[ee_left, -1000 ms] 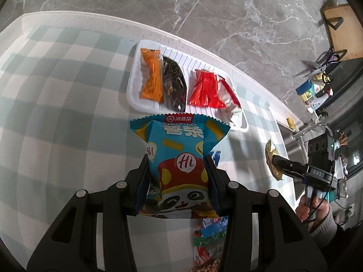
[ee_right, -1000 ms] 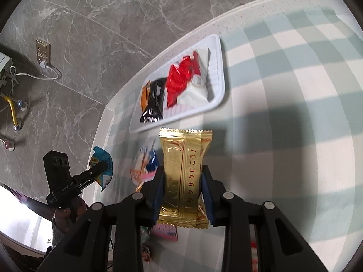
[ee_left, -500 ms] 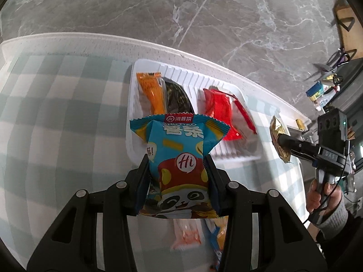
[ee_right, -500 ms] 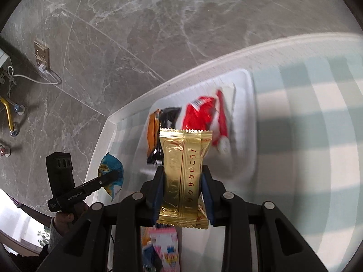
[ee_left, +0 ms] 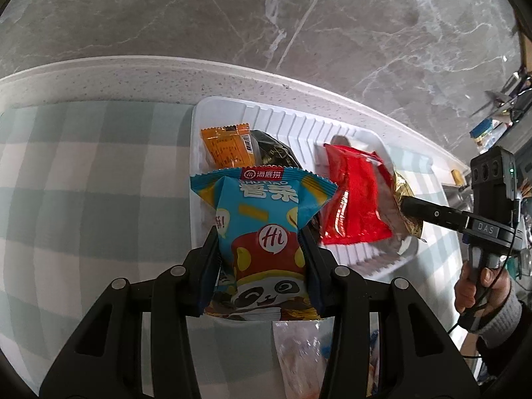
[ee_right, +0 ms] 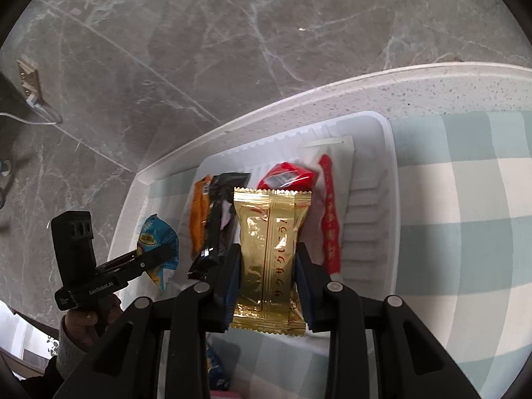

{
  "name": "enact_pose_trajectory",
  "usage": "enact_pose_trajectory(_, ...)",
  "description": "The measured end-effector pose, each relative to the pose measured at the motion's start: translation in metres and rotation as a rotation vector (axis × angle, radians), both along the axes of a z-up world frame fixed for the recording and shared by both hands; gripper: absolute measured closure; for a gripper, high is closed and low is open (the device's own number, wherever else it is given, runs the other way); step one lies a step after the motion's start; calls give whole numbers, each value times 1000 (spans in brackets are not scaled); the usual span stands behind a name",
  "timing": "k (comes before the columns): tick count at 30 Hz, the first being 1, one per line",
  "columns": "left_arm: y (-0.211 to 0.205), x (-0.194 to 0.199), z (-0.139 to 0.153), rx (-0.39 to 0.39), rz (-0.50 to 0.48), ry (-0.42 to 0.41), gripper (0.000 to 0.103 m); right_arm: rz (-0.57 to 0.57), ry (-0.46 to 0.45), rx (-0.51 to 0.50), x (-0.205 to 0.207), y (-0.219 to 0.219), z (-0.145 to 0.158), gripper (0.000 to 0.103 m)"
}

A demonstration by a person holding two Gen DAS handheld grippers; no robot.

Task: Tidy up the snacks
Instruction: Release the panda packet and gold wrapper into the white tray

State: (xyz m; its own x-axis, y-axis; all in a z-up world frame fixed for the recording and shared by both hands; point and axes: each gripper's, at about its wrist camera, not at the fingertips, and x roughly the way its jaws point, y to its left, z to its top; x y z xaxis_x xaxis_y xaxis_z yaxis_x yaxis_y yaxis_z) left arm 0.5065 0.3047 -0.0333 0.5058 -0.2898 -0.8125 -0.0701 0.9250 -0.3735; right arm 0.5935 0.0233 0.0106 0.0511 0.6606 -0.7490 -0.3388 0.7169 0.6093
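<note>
Both tongs have carried their packets closer over the white tray (ee_left: 335,129).

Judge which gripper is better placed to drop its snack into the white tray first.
Right, probably: the right gripper holds the gold packet over the white tray; the left gripper and blue packet sit at its near-left edge.

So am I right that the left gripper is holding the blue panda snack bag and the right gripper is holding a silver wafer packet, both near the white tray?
Not quite: the wafer packet in the right gripper is gold, not silver, as the right wrist view shows. The rest holds: the left gripper grips the blue panda snack bag, and both are near the white tray.
</note>
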Motion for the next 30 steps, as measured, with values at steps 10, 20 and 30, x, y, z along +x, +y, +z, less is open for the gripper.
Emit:
enact_pose_trajectory(10, -8, 35, -19, 85, -9, -3, 61, 16, -55, -89, 6, 5, -10, 70)
enact_pose_trajectory(20, -28, 50, -22, 182, -37, 24, 61, 69, -158, -147, -5, 14, 6, 58)
enact_pose_trajectory(30, -21, 41, 2, 194, 1, -22, 55, 89, -232, -131, -20, 11, 32, 47)
